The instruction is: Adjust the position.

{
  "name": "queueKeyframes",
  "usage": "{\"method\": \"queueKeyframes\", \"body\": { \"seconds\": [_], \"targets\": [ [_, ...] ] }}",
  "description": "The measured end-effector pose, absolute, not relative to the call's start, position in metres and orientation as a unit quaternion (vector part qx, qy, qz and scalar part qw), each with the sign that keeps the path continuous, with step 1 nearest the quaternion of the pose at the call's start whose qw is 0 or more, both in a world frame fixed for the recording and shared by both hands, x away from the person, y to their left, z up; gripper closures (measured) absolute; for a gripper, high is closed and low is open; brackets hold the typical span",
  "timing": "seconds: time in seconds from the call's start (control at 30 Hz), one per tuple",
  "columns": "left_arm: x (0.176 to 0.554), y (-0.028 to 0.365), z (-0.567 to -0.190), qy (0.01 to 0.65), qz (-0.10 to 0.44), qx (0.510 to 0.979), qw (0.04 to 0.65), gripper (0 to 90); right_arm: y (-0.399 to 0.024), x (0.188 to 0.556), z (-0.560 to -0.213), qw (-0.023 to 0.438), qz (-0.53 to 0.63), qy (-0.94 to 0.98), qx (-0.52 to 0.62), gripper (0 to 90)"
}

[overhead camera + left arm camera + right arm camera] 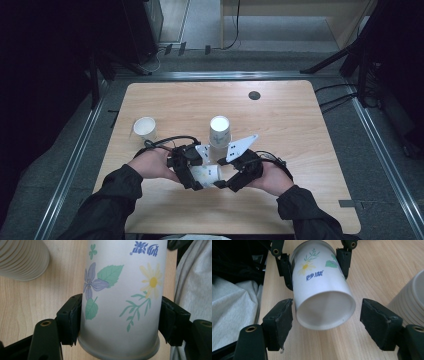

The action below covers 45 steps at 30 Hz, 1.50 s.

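White paper cup printed with flowers and leaves (120, 302) lay sideways, clamped by the left gripper (120, 322); right gripper (325, 322) stood apart.

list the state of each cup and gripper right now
flowered cup: on its side, held off the table
left gripper: shut on the flowered cup
right gripper: open, jaws either side of the cup's base
cup stack: upside down
single cup: upright, empty
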State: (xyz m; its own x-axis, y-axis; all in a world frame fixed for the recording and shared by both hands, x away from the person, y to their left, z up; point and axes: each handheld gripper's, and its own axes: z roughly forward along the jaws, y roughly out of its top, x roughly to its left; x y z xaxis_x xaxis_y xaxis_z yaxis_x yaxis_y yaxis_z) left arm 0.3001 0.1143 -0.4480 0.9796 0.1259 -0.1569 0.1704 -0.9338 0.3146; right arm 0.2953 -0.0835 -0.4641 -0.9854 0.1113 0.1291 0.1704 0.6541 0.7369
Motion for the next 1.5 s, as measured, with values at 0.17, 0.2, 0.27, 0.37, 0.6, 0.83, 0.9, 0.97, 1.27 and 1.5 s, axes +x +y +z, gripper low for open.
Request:
{"method": "queueKeyframes", "body": {
  "seconds": [0.17, 0.2, 0.27, 0.37, 0.6, 0.83, 0.9, 0.97, 1.27, 1.5],
  "targets": [
    [0.301, 0.111, -0.449, 0.076, -0.075, 0.980, 0.169, 29.1, -0.076, 0.294, -0.467, 0.044, -0.403, -0.912, -0.067, 26.3],
    [0.301, 0.110, -0.448, 0.076, -0.076, 0.980, 0.170, 29.1, -0.074, 0.294, -0.468, 0.046, -0.399, -0.913, -0.065, 26.3],
    [0.300, 0.109, -0.449, 0.074, -0.076, 0.979, 0.172, 29.0, -0.072, 0.293, -0.470, 0.046, -0.395, -0.916, -0.063, 27.6],
    [0.299, 0.109, -0.450, 0.072, -0.073, 0.980, 0.170, 29.0, -0.071, 0.293, -0.471, 0.051, -0.394, -0.916, -0.056, 32.7],
    [0.299, 0.110, -0.450, 0.066, -0.071, 0.979, 0.181, 27.0, -0.072, 0.293, -0.469, 0.052, -0.390, -0.918, -0.048, 34.2],
    [0.299, 0.115, -0.445, 0.071, -0.060, 0.973, 0.210, 12.2, -0.078, 0.295, -0.463, 0.042, -0.400, -0.914, -0.051, 34.3],
    [0.300, 0.117, -0.444, 0.077, -0.058, 0.971, 0.219, 9.7, -0.080, 0.295, -0.462, 0.043, -0.404, -0.912, -0.054, 34.3],
    [0.300, 0.120, -0.442, 0.081, -0.051, 0.969, 0.228, 8.9, -0.083, 0.296, -0.459, 0.041, -0.408, -0.910, -0.059, 34.3],
    [0.297, 0.138, -0.436, 0.103, -0.038, 0.951, 0.289, 6.8, -0.098, 0.299, -0.447, 0.044, -0.441, -0.894, -0.067, 34.3],
    [0.291, 0.146, -0.436, 0.111, -0.039, 0.937, 0.329, 2.5, -0.107, 0.299, -0.438, 0.040, -0.458, -0.885, -0.073, 34.3]
  ]
}}
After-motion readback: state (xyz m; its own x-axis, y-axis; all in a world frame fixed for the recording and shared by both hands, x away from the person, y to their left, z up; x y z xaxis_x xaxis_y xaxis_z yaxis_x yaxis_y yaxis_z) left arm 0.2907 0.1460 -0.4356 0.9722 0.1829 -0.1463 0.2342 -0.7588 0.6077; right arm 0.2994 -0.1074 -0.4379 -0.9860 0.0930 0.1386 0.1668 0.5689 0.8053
